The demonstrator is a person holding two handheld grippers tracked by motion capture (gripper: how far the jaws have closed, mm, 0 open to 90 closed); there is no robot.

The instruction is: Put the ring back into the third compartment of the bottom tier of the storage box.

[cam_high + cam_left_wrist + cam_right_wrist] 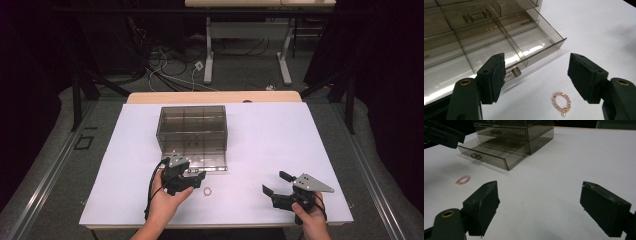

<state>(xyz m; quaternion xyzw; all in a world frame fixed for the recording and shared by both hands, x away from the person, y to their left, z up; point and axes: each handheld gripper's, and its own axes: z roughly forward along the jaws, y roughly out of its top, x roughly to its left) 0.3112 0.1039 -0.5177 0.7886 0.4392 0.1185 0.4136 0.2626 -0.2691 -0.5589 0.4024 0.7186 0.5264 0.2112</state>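
A small pink bead bracelet (207,191) with gold beads lies on the white table, just in front of the pulled-out bottom drawer (209,168) of a smoky clear drawer box (192,127). My left gripper (196,179) hovers beside the drawer's front, open. In the left gripper view its jaws stand apart over the bracelet (561,100), with the drawer handle (515,72) next to the left pad and nothing held. My right gripper (274,182) rests open near the front right of the table. In its own view the open right gripper (540,202) holds nothing and the bracelet (462,179) lies far left.
The open drawer (524,42) has several empty divided compartments. The white table sheet (280,135) lies bare to the right of the box. The table's front edge (215,225) runs close under both hands. Table legs and cables stand on the floor behind.
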